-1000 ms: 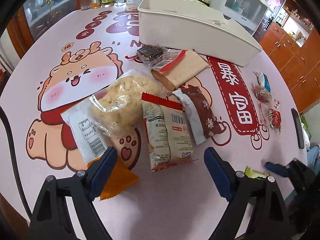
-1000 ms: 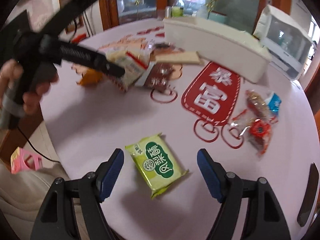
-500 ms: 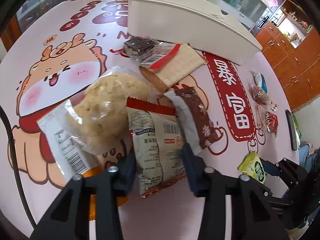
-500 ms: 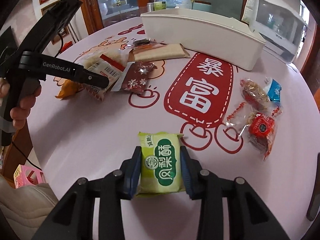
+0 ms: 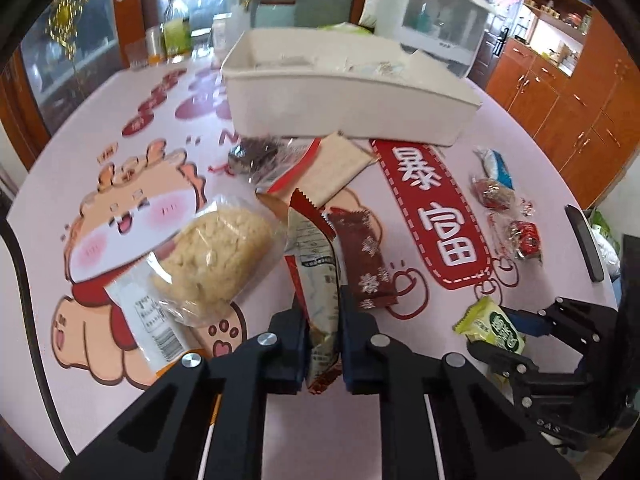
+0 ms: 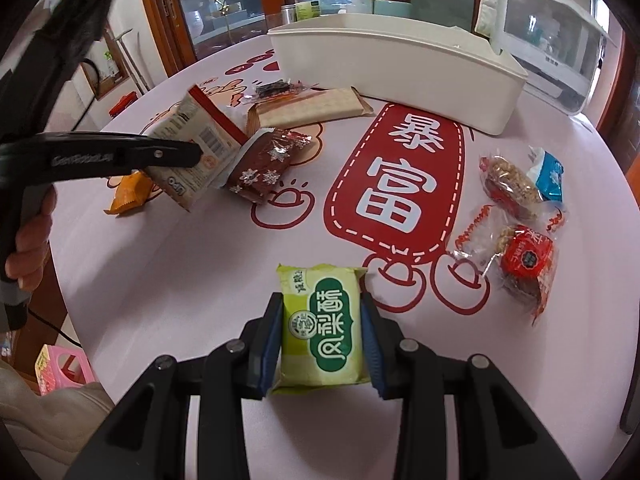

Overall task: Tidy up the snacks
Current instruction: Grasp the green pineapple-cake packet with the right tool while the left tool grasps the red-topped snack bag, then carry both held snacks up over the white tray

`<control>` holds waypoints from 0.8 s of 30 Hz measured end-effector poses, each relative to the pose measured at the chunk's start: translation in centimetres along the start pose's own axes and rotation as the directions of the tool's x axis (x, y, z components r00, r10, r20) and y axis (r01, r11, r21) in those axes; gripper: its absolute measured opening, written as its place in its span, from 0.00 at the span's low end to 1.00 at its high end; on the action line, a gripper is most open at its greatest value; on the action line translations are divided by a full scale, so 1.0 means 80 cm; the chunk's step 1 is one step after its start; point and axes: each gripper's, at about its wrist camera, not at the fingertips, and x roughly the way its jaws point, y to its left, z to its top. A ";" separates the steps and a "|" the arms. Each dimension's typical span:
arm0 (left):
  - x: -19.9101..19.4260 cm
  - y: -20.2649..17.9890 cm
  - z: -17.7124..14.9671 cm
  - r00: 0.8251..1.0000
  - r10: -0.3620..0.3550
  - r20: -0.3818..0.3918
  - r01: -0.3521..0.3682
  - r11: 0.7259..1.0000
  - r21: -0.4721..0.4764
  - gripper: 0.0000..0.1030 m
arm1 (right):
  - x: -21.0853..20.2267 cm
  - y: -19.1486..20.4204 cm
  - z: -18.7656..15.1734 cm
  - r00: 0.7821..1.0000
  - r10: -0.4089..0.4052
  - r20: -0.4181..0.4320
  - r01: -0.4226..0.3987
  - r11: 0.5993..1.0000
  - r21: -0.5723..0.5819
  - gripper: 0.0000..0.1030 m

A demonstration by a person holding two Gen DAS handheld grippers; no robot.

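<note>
My left gripper [image 5: 322,320] is shut on a beige snack packet with a red top edge [image 5: 316,264]. The right wrist view shows that packet [image 6: 192,140] lifted and tilted above the table, pinched by the left gripper [image 6: 188,154]. My right gripper [image 6: 322,332] is shut on a green pineapple-cake packet [image 6: 324,320] that rests low over the pink tablecloth. From the left wrist view, the green packet [image 5: 492,326] sits in the right gripper [image 5: 516,336] at lower right. A white bin [image 5: 348,108] with several snacks inside stands at the back.
On the table lie a bagged puffed rice cake [image 5: 212,256], a brown snowflake packet [image 5: 362,252], a cracker pack [image 5: 336,168], an orange packet [image 6: 128,196], and red [image 6: 524,260] and blue [image 6: 550,174] snacks at right. A white cabinet [image 6: 552,28] stands behind the bin.
Both grippers went from wide open to shut: the left closed on the beige packet and raised it, tilting it; the right closed on the green packet.
</note>
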 end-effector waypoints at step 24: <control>-0.128 -0.050 0.129 0.926 0.133 0.354 -0.175 0.980 0.089 0.11 | -0.070 -0.075 0.125 0.967 -0.081 0.242 0.031 0.979 0.204 0.36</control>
